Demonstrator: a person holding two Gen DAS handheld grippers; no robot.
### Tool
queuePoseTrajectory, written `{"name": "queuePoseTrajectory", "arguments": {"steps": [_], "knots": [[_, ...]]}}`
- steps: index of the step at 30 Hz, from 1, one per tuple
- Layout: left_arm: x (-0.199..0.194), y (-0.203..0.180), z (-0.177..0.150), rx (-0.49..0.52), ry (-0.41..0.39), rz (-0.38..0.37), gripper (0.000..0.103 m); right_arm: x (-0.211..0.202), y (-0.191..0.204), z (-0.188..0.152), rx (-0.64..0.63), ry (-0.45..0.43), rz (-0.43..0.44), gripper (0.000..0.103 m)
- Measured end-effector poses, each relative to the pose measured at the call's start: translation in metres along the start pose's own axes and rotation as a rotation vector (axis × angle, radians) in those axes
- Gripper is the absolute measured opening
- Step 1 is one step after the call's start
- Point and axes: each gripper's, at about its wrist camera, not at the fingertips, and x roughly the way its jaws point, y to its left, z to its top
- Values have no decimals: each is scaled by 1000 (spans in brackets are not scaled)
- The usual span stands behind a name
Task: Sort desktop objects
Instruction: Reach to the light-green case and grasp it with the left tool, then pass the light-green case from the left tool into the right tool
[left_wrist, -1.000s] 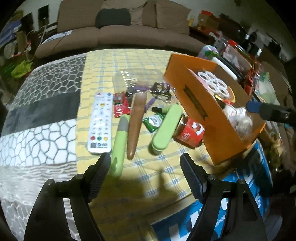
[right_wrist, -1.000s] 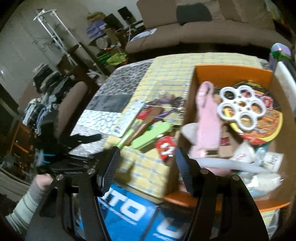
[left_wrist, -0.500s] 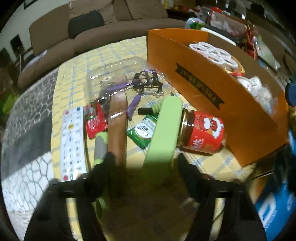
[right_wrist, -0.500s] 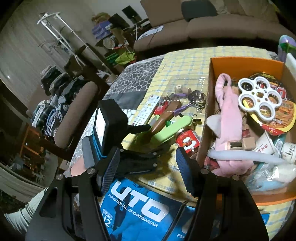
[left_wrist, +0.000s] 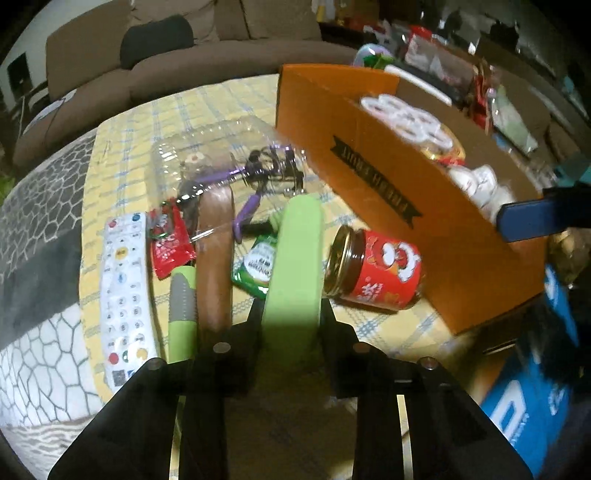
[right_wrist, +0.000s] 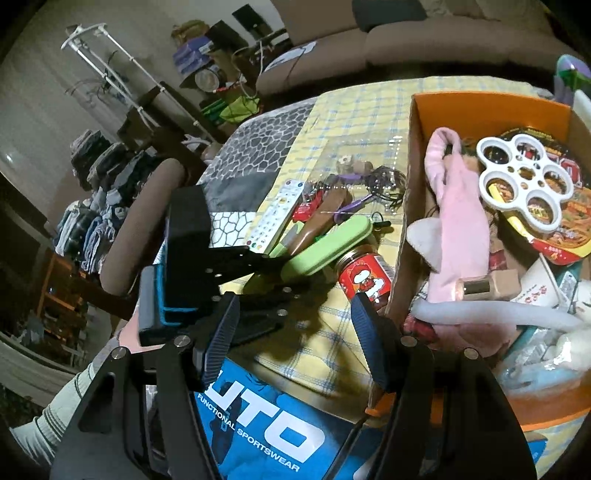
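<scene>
Fingers (right_wrist: 221, 343) above "UTO" box (right_wrist: 266, 435)

Cluttered yellow checked tablecloth (left_wrist: 122, 147)

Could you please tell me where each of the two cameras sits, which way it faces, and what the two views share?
Left wrist: on the left gripper, looking down along its fingers, which are closing around the long light-green plastic case on the yellow checked tablecloth.
Right wrist: on the right gripper, open and empty, facing the orange cardboard box; a striped sleeve shows.
Shared: case, red-labelled glass jar, white remote control, box.
</scene>
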Motion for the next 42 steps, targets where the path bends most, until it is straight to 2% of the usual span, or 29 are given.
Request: {"name": "queuePoseTrajectory", "arguments": {"steps": [3, 5, 8, 10, 13, 14, 15, 17, 19, 21, 23, 24, 25, 32, 34, 35, 36, 38, 40, 42], "knots": [[-14, 9, 1, -46, -28, -32, 26, 0, 3, 6, -11, 0, -11, 60], [-28, 21, 3, -119, -57, -85, 26, -1, 5, 9, -2, -6, 3, 60], [-50, 39, 4, -234, -110, -165, 26, 0, 6, 11, 50, -14, 74, 62], [-67, 49, 1, -300, -156, -221, 26, 5, 5, 9, 111, -13, 131, 69], [-86, 53, -7, -342, -196, -249, 26, 22, -2, 1, 297, -11, 274, 78], [-90, 52, -10, -348, -204, -252, 26, 33, -9, -4, 401, -16, 358, 79], [-93, 52, -13, -353, -215, -253, 26, 40, -12, -7, 469, -13, 394, 80], [-104, 49, -22, -352, -246, -260, 26, 56, -17, -12, 597, 0, 443, 81], [-118, 42, -32, -335, -283, -267, 26, 66, -19, -11, 656, -21, 445, 81], [-130, 34, -39, -308, -304, -260, 26, 70, -17, -5, 661, -40, 443, 81], [-140, 25, -42, -269, -314, -239, 26, 69, -12, 1, 634, -50, 444, 74], [-145, 18, -43, -242, -318, -205, 26, 66, -7, 3, 595, -52, 415, 61], [-149, 13, -43, -219, -317, -189, 26, 63, -5, 5, 564, -59, 397, 52], [-165, -19, -34, -184, -322, -196, 26, 9, -1, 4, 469, -137, 398, 47], [-169, -31, -32, -179, -324, -222, 38, -7, -3, 3, 468, -162, 423, 43], [-172, -36, -33, -180, -334, -232, 48, -16, -4, 2, 460, -167, 433, 43], [-177, -41, -33, -179, -347, -251, 64, -24, -5, 2, 452, -173, 449, 43], [-192, -47, -35, -180, -388, -290, 85, -40, -6, 0, 444, -196, 501, 43], [-205, -43, -38, -215, -424, -356, 86, -51, -10, -3, 448, -212, 558, 43], [-213, -29, -44, -307, -450, -489, 89, -60, -12, -8, 443, -218, 718, 43]]}}
